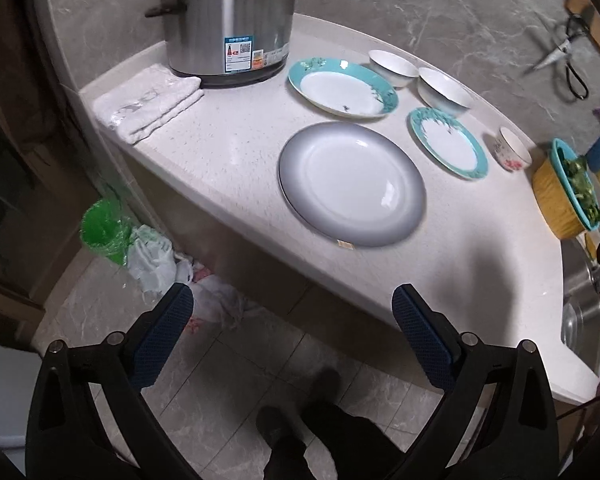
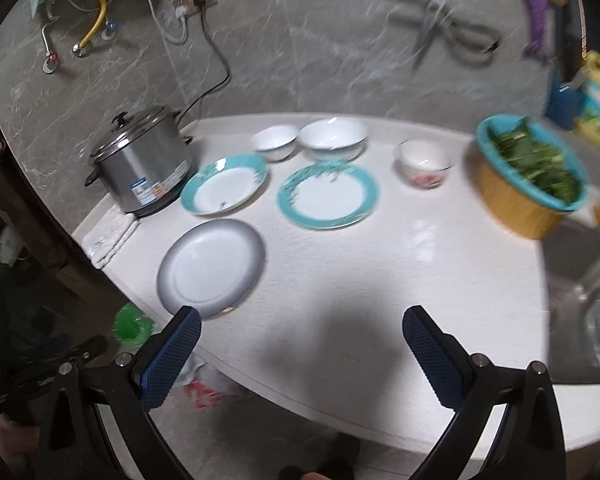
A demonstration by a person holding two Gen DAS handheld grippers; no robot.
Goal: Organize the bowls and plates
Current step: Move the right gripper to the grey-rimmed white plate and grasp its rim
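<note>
Starting at the left end of the counter [image 1: 228, 152], a folded white cloth [image 1: 148, 100] is seen by the edge, with a steel rice cooker [image 1: 228, 24] set just behind it against the wall. Next along, a grey-rimmed plate [image 1: 352, 184] lies close to the front edge, and a teal-rimmed deep plate [image 1: 342, 88] sits behind it, near the cooker. Two white bowls [image 1: 392, 66] [image 1: 444, 90] are placed side by side along the back edge, the right one larger. In front of them a flat teal-rimmed plate [image 1: 448, 144] is laid, and further right a small floral bowl [image 1: 514, 154] stands alone — all upright, none stacked. Toward the right end a yellow basin [image 2: 516, 204] carrying a teal strainer of greens [image 2: 540, 160] is seen beside the sink [image 2: 580, 280].

Both tongs are held off the front edge of the counter, released and empty: the left gripper [image 1: 292, 308] is spread wide over the floor, short of the grey-rimmed plate, and the right gripper [image 2: 300, 332] is likewise spread — its left finger overlapping that plate's front rim in the view, though contact cannot be judged.
</note>
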